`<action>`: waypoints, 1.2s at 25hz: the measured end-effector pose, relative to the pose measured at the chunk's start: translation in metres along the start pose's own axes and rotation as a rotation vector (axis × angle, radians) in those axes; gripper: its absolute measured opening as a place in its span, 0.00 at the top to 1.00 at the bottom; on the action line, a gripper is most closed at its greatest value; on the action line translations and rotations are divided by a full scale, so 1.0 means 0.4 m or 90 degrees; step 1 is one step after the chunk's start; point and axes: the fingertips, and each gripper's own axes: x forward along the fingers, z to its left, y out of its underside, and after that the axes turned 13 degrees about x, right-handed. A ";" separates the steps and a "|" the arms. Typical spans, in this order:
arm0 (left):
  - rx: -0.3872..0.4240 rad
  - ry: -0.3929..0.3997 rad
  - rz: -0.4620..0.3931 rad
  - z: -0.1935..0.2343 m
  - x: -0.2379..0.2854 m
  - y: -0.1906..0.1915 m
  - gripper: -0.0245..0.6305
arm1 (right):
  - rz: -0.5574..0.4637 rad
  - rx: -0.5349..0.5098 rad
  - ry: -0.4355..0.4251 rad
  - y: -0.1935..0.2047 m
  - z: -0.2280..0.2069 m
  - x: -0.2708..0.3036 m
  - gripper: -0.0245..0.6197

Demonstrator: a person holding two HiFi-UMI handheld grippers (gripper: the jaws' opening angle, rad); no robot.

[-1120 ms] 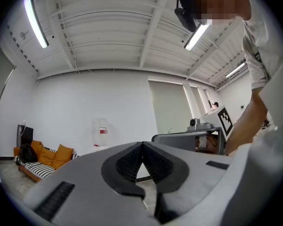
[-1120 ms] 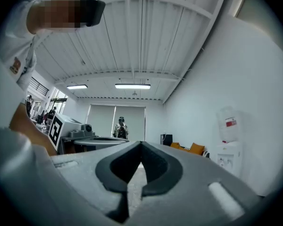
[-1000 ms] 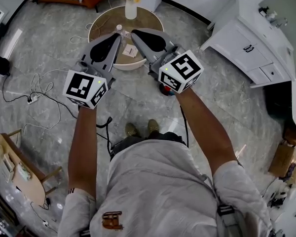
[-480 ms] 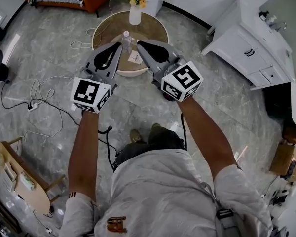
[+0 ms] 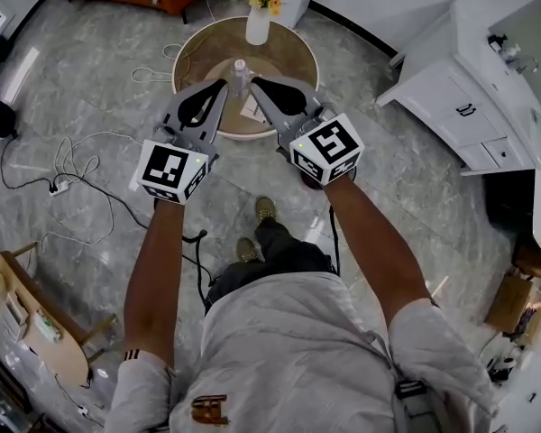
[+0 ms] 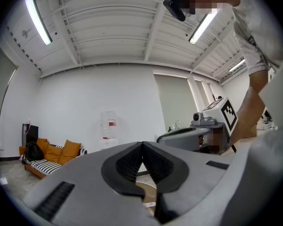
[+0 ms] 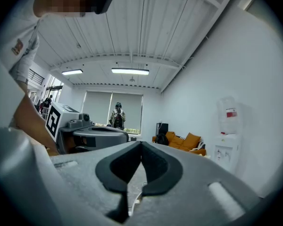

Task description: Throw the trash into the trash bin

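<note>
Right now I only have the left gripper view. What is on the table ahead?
Observer: A clear bottle stands on the round table. In the head view it shows between the tips of the left gripper and the right gripper.
Operator: Anything else on it?
Observer: A white vase with flowers, at the far edge.
Operator: Is the right gripper holding anything?
Observer: No. In the right gripper view its jaws are together with nothing between them.

Round table [image 5: 293, 57] with vase [image 5: 257, 27], bottle [image 5: 242, 78], card [image 5: 252, 109]
</note>
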 end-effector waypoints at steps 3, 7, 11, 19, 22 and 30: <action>0.002 -0.001 0.015 0.015 0.046 0.042 0.96 | 0.009 -0.001 -0.005 0.024 -0.052 0.034 0.96; -0.002 -0.013 0.037 0.042 0.122 0.104 0.96 | 0.028 0.005 -0.015 0.064 -0.136 0.080 0.96; -0.004 -0.027 0.060 0.066 0.173 0.156 0.96 | 0.053 0.009 -0.025 0.111 -0.202 0.118 0.96; -0.021 -0.029 0.103 0.128 0.240 0.273 0.96 | 0.108 0.011 -0.013 0.195 -0.288 0.205 0.92; -0.032 -0.018 0.118 0.139 0.265 0.324 0.96 | 0.136 0.003 -0.007 0.229 -0.317 0.240 0.90; -0.054 0.009 0.150 0.169 0.296 0.448 0.96 | 0.204 0.006 0.017 0.345 -0.399 0.326 0.77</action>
